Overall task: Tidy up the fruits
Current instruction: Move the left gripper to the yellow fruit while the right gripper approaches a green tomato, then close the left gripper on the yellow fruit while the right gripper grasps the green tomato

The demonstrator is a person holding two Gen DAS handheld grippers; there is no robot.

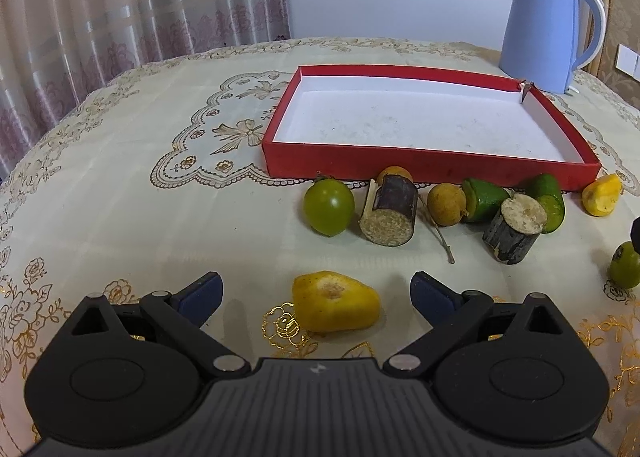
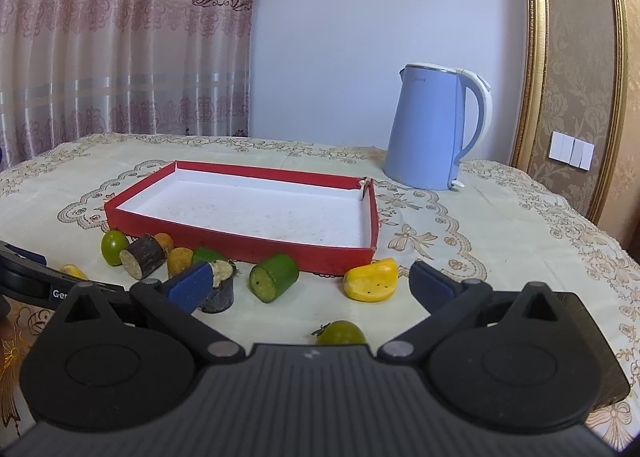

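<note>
Left wrist view: the red tray (image 1: 428, 169) sits bare on the tabletop (image 1: 120, 197), nothing inside its white floor, so by my judgement the sorting has not begun. All the fruit lies outside, along the tray's near wall: a green tomato (image 1: 329, 207), two dark cane sections (image 1: 390, 213), a brown longan (image 1: 446, 204), green cut pieces (image 1: 482, 201) and a yellow piece (image 1: 602, 195) at the tray's near right corner. Nearer than these from the tray, a yellow wedge (image 1: 335, 301) rests between the spread fingers of the left tool (image 1: 318, 291), not yet touched. The right tool (image 2: 312, 281) is also spread wide, empty, facing the tray's near wall with a second green tomato (image 2: 342, 333) just below it. A blue kettle (image 2: 434, 129) stands beyond the tray's far right corner. Every piece remains to be moved
</note>
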